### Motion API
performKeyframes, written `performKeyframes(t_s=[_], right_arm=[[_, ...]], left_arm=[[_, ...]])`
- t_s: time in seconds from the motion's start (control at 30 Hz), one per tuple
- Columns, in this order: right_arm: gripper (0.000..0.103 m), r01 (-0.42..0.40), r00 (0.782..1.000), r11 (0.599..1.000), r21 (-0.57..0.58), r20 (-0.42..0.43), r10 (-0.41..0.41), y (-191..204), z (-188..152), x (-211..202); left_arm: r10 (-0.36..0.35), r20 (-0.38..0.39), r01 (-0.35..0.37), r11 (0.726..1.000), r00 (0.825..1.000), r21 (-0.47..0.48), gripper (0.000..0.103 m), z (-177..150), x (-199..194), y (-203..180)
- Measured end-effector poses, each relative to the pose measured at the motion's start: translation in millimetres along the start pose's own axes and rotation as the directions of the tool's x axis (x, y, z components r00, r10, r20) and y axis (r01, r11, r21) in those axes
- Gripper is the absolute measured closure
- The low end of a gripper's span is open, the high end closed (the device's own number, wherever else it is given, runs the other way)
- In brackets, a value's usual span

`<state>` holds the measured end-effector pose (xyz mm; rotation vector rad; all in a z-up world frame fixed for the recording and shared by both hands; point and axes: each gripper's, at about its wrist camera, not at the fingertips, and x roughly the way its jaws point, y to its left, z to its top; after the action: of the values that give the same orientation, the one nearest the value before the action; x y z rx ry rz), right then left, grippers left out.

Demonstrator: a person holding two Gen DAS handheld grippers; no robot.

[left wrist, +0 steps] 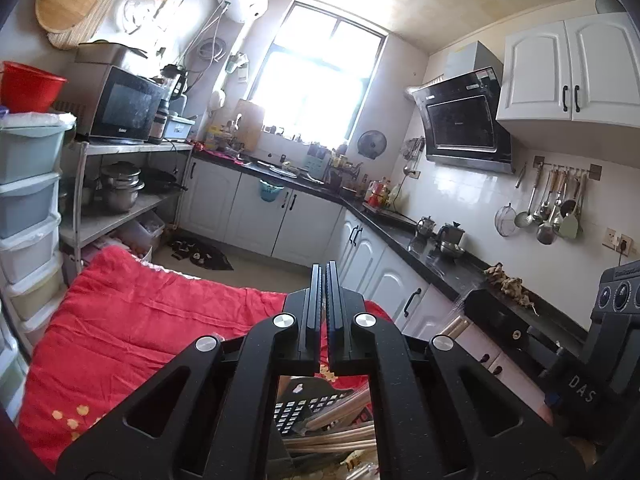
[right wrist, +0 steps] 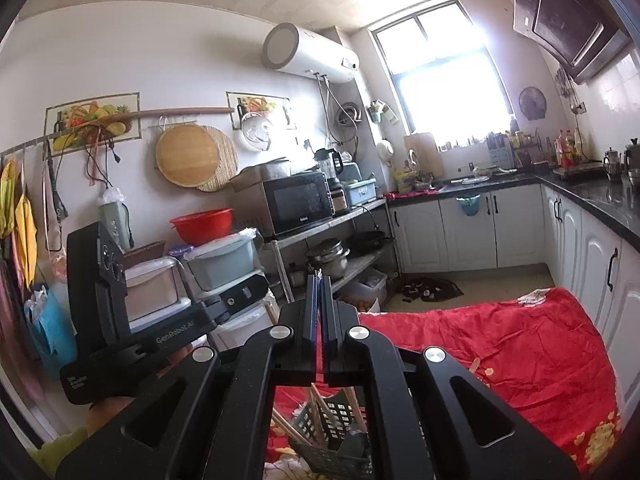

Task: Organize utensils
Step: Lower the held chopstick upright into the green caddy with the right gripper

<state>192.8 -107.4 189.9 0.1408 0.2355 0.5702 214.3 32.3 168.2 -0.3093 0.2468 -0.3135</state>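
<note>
My left gripper point(left wrist: 325, 270) is shut with nothing between its fingers, held above a red cloth point(left wrist: 140, 332). Under it, between its arms, a black perforated basket point(left wrist: 308, 404) shows, with wooden chopsticks point(left wrist: 340, 436) lying across it. My right gripper point(right wrist: 320, 282) is also shut and holds nothing. It hovers over the same black basket point(right wrist: 336, 436), where several chopsticks point(right wrist: 320, 404) lean at angles. Most of the basket is hidden behind the gripper arms in both views. The left tool's housing point(right wrist: 108, 280) shows at the left of the right wrist view.
A dark countertop point(left wrist: 440, 256) with kettles runs along white cabinets on the right. Ladles and spatulas hang on a wall rail point(left wrist: 556, 208). A metal shelf point(right wrist: 332, 224) holds a microwave and pots beside stacked plastic drawers point(left wrist: 28, 200). A dark rag point(right wrist: 432, 288) lies on the floor.
</note>
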Motion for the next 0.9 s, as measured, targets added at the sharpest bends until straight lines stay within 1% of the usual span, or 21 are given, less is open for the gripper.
performKeyframes(t_s=[0.37,0.7,0.73,0.8,0.9], right_arm=[[0.101,0.034,0.999,0.999,0.036,-0.033,-0.033,-16,-20,18],[0.100,0.083,0.994,0.994,0.064,-0.074,-0.078,-28,-36,24],[0.100,0.085,0.994,0.994,0.068,-0.077,-0.080,-29,-37,24],[0.094,0.091,0.993,0.993,0.073,-0.081,-0.085,-31,-39,23],[0.088,0.097,0.992,0.992,0.080,-0.084,-0.090,-33,-41,20]], left_arm=[[0.021,-0.047,-0.022,1.000,0.999,-0.021,0.103,-22,11,12],[0.015,-0.080,-0.017,1.000,0.997,-0.020,0.103,-41,12,16],[0.017,-0.082,-0.019,1.000,0.996,-0.020,0.103,-42,11,16],[0.020,-0.088,-0.021,1.000,0.996,-0.021,0.103,-43,11,17],[0.022,-0.094,-0.024,1.000,0.995,-0.018,0.101,-45,10,16]])
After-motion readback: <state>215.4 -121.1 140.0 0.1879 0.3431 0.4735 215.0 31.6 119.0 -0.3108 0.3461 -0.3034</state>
